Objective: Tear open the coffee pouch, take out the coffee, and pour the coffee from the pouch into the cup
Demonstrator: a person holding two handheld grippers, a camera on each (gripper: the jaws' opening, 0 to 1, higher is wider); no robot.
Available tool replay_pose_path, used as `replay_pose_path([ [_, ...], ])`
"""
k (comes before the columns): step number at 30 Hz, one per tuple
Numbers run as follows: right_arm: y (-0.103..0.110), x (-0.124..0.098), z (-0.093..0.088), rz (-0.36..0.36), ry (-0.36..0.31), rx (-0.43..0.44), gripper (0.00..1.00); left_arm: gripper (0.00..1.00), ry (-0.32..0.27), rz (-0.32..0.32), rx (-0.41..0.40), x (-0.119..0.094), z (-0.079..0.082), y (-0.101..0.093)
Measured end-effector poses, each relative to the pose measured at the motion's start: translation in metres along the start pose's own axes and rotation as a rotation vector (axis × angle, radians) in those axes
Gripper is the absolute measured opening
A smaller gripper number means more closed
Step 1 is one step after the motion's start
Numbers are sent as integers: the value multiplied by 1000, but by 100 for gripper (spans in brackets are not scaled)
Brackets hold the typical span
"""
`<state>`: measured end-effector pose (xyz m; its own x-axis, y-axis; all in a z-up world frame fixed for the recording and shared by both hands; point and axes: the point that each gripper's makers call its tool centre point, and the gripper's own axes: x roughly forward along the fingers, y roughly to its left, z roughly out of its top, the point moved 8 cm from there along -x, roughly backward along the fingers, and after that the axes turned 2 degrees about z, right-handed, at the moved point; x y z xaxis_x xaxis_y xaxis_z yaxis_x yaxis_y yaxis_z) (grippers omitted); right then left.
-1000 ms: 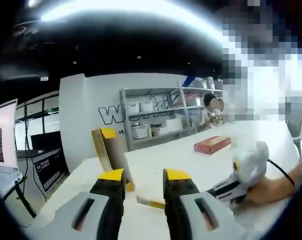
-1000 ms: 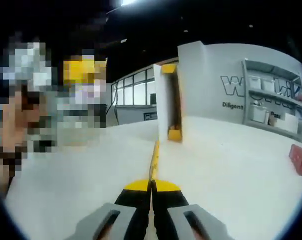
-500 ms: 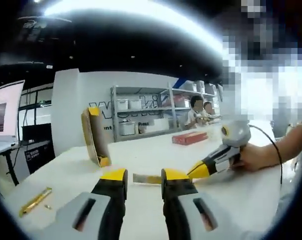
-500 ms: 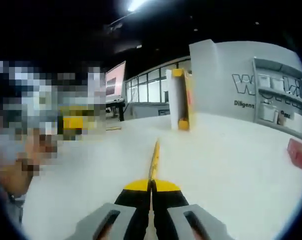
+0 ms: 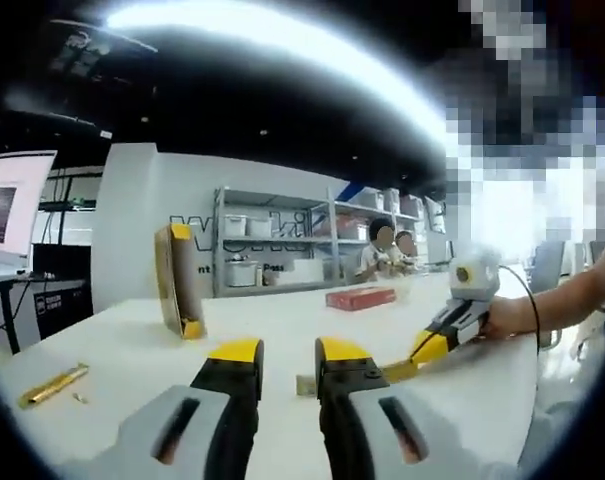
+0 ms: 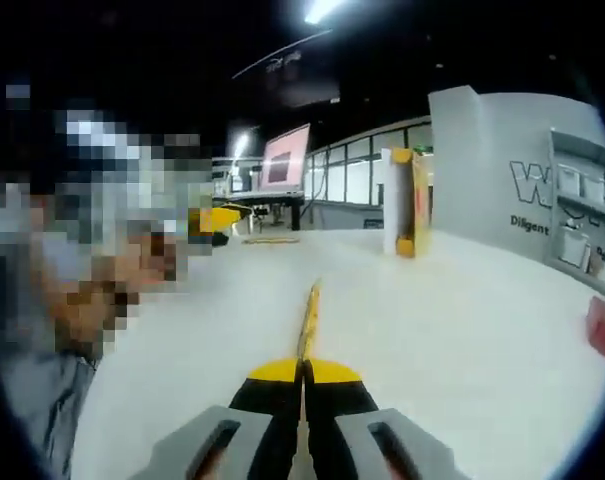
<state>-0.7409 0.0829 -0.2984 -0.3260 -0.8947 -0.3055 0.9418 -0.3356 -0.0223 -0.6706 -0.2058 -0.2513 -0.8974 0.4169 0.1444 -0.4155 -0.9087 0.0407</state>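
The right gripper (image 6: 303, 372) has its jaws pressed tight together on a thin gold coffee pouch (image 6: 308, 318). In the right gripper view the stick pokes out from between the jaws and points away over the white table (image 6: 462, 330). In the left gripper view the same gripper (image 5: 414, 355) comes in from the right with a person's hand (image 5: 506, 315) behind it. The pouch's free end (image 5: 304, 384) sits just past the tips of the left gripper (image 5: 279, 352).

The left gripper's jaws stand a little apart and hold nothing. The gap between them is lined up close to the pouch end, but they are not touching it as far as I can tell.

So the step in hand looks like getting ready to tear. One gripper has the pouch, and the other still needs to grab the free end. I think the next move is to slide the left jaws around that end, close them on it, and then pull the two grippers apart to rip the top off.

Far on the left of the table stands a tall yellow and white box (image 5: 178, 281). A second gold stick (image 5: 52, 385) lies near the left edge. A red box (image 5: 360, 298) lies farther back, with grey shelves (image 5: 282, 255) behind it. I cannot find a cup in these pictures, so where to pour is not clear yet.
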Motion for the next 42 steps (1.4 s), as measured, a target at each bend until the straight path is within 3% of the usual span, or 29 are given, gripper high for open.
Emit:
replay_pose_path([
  [6, 4, -22, -7, 94, -16, -66, 2, 23, 19, 6, 73, 1, -2, -7],
  [17, 13, -47, -15, 279, -39, -148, 2, 22, 26, -6, 75, 0, -3, -6],
  [27, 14, -51, -15, 327, -43, -161, 2, 22, 31, -94, 94, 2, -1, -19],
  [34, -1, -52, -14, 378, -52, -166, 2, 22, 61, -113, 120, 6, -4, -26],
  [38, 2, -53, -12, 383, -71, -159, 2, 23, 75, -120, 131, 6, -5, -27],
  [42, 1, -51, -15, 378, -47, -162, 2, 23, 74, -118, 125, 5, -5, -27],
])
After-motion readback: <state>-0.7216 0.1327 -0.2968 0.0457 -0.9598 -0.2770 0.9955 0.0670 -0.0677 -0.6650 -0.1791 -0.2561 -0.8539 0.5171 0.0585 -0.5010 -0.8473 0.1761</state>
